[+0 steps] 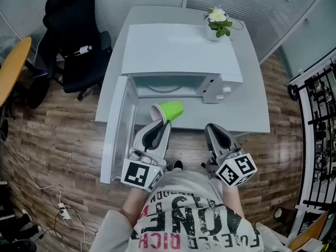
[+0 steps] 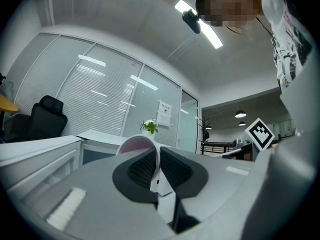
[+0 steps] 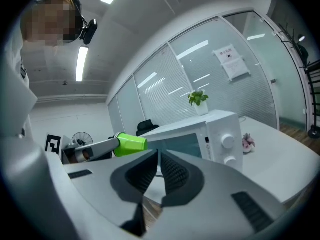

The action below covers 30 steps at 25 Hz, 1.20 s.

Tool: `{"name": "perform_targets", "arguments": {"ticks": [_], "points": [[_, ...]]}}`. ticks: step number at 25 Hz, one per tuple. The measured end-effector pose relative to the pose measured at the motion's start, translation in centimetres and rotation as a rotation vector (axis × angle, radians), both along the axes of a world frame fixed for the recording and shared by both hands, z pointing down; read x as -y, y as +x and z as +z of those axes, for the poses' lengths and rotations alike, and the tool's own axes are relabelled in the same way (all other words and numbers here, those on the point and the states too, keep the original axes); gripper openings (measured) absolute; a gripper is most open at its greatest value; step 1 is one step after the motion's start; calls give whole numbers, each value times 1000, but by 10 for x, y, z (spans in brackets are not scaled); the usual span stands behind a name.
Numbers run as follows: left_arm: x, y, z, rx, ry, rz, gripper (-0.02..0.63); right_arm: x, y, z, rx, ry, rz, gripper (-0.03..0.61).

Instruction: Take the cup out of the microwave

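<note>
One green cup (image 1: 169, 111) hangs sideways just outside the microwave (image 1: 181, 56), its rim pinched in the left tool (image 1: 157, 123) over the worktop (image 1: 247, 114). Nearby, the right tool (image 1: 212, 128) is closed and empty. Best next: tip it upright, steer clear of the open door (image 1: 116, 130), and set it down gently.

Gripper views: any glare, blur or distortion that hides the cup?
Left gripper view: heavy fisheye bend, ceiling lamp glares but off the cup, whose rim shows sharp between the jaws. Right gripper view: dark corners, cup crisp, no blur. Head view: even light, straight lines bowed, cup clear.
</note>
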State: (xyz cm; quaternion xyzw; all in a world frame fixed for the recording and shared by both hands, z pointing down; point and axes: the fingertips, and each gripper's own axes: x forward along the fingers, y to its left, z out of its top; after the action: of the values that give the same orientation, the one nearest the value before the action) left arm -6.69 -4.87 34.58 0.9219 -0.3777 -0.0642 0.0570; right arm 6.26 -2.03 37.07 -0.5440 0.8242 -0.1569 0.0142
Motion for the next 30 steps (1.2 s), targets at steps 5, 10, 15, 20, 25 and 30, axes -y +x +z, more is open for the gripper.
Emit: {"name": "perform_targets", "arguments": {"ticks": [5,10,15,20,25,30], "points": [[3,11,-4,-14,-7,-19,38,10,4,1,32,1,-34,26],[5,16,-3,-5,-12,-40,39,17,5,4,18,-10,-69,26],[12,18,-1,-6,-12,-54,38,23,11,3,15,-2,-72,25],[16,18,-2,-8,-10,-57,38,26,10,-2,5,10,-81,25],[18,20,-1,-5,-9,-52,40,29,6,-3,0,13,-92,25],[21,19,0,0,-12,-57,40,32,8,-1,5,8,-87,25]]}}
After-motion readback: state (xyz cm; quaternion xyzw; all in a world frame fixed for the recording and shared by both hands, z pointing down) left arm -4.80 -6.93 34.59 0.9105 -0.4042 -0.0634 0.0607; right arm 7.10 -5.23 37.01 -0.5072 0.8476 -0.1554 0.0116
